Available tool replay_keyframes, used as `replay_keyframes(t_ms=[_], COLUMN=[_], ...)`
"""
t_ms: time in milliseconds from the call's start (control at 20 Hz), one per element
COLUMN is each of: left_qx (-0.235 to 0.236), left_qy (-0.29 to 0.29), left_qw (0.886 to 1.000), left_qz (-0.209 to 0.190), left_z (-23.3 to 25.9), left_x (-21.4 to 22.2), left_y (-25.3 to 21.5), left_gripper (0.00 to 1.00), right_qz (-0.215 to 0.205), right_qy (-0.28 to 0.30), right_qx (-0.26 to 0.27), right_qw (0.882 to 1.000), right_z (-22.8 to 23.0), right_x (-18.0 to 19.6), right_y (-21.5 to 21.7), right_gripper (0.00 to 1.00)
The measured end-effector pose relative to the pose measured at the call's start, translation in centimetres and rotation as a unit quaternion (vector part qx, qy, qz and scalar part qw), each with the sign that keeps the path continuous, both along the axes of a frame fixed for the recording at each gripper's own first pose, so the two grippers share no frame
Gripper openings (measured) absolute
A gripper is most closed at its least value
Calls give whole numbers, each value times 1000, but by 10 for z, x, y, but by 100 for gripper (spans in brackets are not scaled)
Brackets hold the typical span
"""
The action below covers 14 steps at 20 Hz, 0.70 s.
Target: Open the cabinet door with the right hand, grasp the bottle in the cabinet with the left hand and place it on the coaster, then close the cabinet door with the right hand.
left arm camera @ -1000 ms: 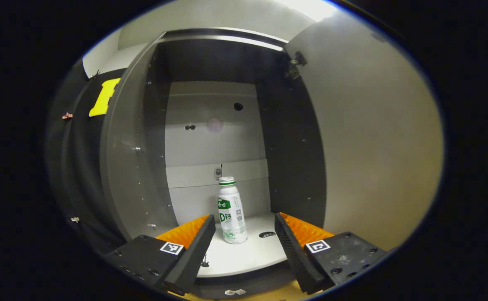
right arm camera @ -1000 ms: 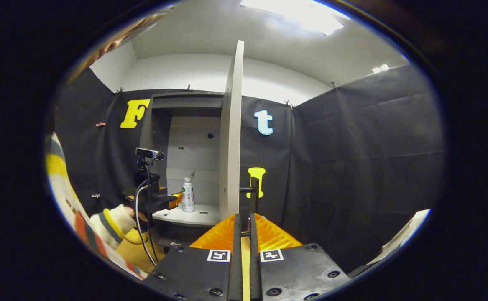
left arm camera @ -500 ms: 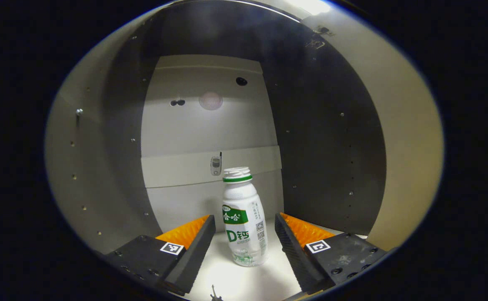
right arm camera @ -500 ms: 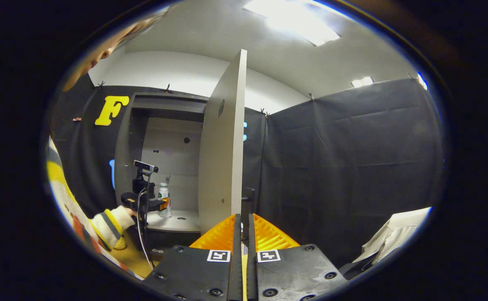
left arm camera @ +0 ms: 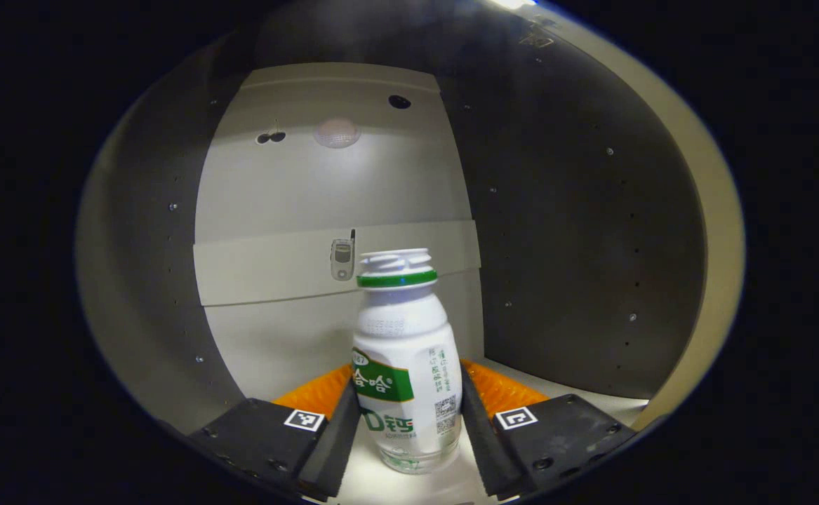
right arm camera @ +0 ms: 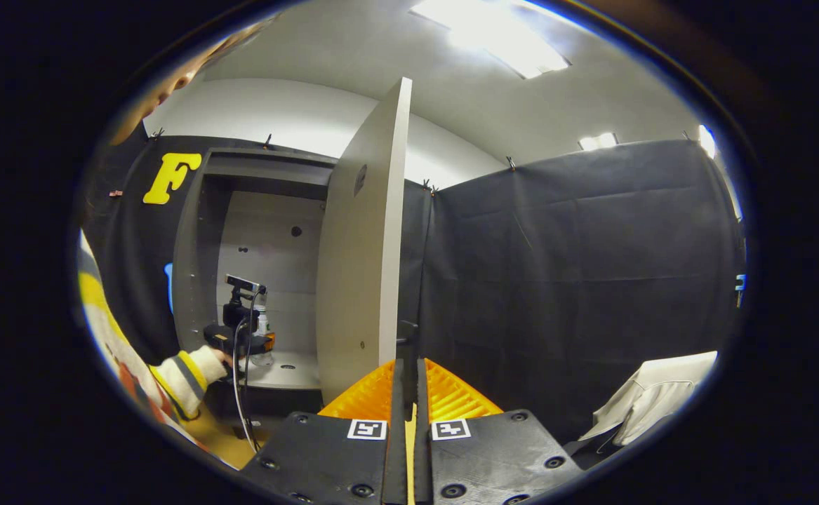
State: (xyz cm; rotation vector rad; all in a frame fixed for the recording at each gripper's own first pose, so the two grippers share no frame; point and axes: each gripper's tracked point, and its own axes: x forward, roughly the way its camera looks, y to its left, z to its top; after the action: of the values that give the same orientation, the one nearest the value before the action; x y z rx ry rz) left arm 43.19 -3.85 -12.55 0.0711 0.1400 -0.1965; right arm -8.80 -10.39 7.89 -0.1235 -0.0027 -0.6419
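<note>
The bottle [left arm camera: 406, 365] stands upright on the pale floor of the cabinet [left arm camera: 577, 224], white body, green band under a white cap, green label on the front. It sits right between the two fingers of the left gripper [left arm camera: 406, 428], one finger on each flank, both up against its lower half. Whether they truly press on it or only touch, I cannot tell from here. Behind the bottle runs the pale back panel [left arm camera: 325, 189] with a few dark holes near the top and a small metal fitting [left arm camera: 342, 258] on a band across the middle.

Over in the right gripper view, the cabinet door [right arm camera: 363, 231] stands wide open, its edge turned towards us. The left gripper shows there too, far off inside the cabinet opening, a cable [right arm camera: 238, 393] trailing down from it, held by a hand in a striped sleeve [right arm camera: 181, 375]. The bottle [right arm camera: 261, 330] peeks out just behind it on the shelf.

The right gripper [right arm camera: 405, 400] has its fingers pressed together with nothing between them, hanging in front of the door's lower edge. A pale cloth [right arm camera: 651, 400] lies low on the right against the dark wall.
</note>
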Motion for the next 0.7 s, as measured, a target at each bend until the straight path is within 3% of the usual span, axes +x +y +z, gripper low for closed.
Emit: replay_keyframes(t_ms=[500, 700], left_qx=[-18, -17], left_qy=[-73, -83], left_qw=[992, 988], left_qz=[-100, -133], left_z=[100, 117], left_x=[-117, -165], left_y=[-4, 4], left_gripper=[73, 74], right_qz=[87, 132], right_qy=[-5, 1], right_qx=[-13, -20], right_qw=[996, 991], right_z=[5, 5], right_x=[4, 7], right_y=[14, 19], right_gripper=[9, 9])
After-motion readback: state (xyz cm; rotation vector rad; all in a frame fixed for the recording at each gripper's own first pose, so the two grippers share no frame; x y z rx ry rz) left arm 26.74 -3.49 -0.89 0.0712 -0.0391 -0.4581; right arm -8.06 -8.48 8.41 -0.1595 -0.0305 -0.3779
